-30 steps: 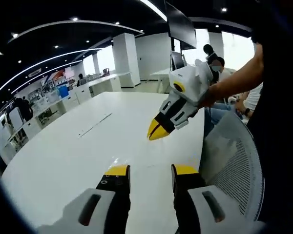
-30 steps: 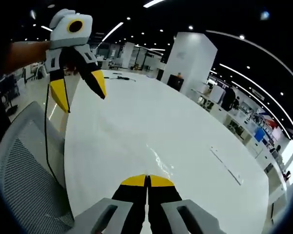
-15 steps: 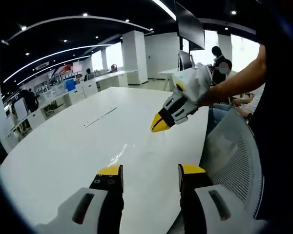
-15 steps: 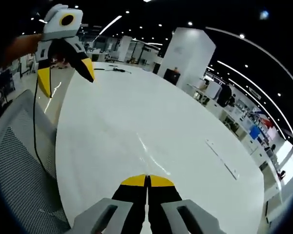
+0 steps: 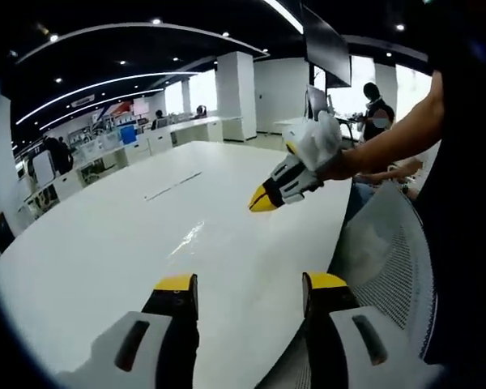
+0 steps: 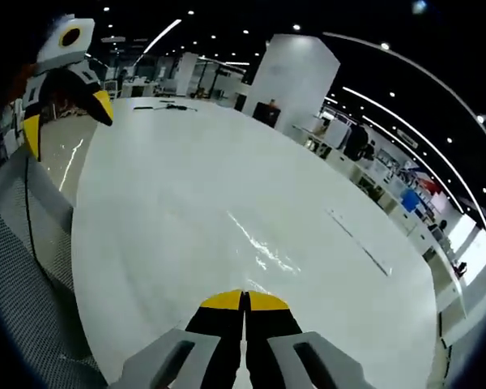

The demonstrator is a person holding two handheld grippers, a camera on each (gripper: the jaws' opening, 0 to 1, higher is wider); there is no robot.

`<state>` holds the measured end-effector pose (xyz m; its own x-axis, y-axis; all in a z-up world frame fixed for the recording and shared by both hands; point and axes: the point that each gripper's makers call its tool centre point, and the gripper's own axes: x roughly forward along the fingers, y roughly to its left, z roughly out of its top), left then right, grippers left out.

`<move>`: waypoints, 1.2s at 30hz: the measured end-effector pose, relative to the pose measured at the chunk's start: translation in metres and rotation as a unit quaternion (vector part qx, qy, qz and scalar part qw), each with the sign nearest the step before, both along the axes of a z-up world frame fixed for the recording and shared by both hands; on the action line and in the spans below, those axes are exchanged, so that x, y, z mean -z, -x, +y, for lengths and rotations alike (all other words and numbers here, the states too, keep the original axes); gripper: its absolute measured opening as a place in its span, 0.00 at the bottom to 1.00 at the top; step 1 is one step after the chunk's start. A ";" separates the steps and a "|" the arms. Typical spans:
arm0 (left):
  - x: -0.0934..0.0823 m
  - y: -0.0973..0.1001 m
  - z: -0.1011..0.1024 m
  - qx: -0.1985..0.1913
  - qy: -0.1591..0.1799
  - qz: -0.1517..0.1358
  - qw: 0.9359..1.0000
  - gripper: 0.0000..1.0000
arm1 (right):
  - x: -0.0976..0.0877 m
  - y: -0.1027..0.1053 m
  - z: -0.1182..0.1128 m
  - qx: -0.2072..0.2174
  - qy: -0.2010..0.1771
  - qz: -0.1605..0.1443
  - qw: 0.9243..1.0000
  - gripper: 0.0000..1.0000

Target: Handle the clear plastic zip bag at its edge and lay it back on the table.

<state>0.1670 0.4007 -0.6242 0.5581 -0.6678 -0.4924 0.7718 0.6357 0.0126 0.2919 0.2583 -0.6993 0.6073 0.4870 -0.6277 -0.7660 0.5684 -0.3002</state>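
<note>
Left gripper (image 5: 247,285) spread wide over desk (image 5: 105,243); right gripper (image 6: 245,298) pressed together, mesh chair (image 5: 389,267) at four o'clock.

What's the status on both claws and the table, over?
Left claw open, empty. Right claw shut, held above the white table. Glossy streak on table, possibly the clear bag, can't confirm. Mesh chair at table edge.

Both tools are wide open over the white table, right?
Not quite. The left tool is open over the table, but the right tool is shut, its yellow tips pressed together, as the right gripper view shows.
</note>
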 end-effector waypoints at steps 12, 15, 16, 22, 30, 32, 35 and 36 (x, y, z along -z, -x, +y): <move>0.016 0.016 0.008 -0.029 -0.010 0.000 1.000 0.54 | 0.016 -0.011 -0.002 0.023 0.011 -0.012 1.000 0.00; 0.017 0.014 0.011 -0.040 -0.007 -0.008 0.999 0.54 | 0.020 -0.012 0.000 0.028 0.007 -0.008 1.000 0.00; 0.018 0.014 0.011 -0.043 -0.006 -0.011 0.999 0.54 | 0.021 -0.012 0.000 0.029 0.007 -0.006 1.000 0.00; 0.018 0.014 0.010 -0.047 -0.001 -0.018 0.999 0.53 | 0.033 -0.007 0.004 0.031 0.007 0.007 0.999 0.00; 0.023 0.017 0.004 -0.042 0.003 -0.014 0.999 0.52 | 0.041 -0.006 0.005 0.039 0.008 0.024 0.999 0.00; 0.024 0.018 0.004 -0.038 -0.001 -0.013 0.999 0.52 | 0.042 -0.007 0.005 0.040 0.011 0.025 0.999 0.00; 0.026 0.019 0.003 -0.035 -0.003 -0.012 0.999 0.52 | 0.041 -0.008 0.006 0.042 0.009 0.024 0.999 0.00; 0.026 0.019 0.003 -0.033 -0.003 -0.012 0.999 0.52 | 0.041 -0.010 0.007 0.044 0.009 0.023 0.999 0.00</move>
<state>0.1482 0.4036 -0.6502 0.6129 -0.6258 -0.4824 0.7270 0.6858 0.0340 0.3018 0.2648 -0.7407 0.6173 0.4221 -0.6639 -0.7270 0.6285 -0.2764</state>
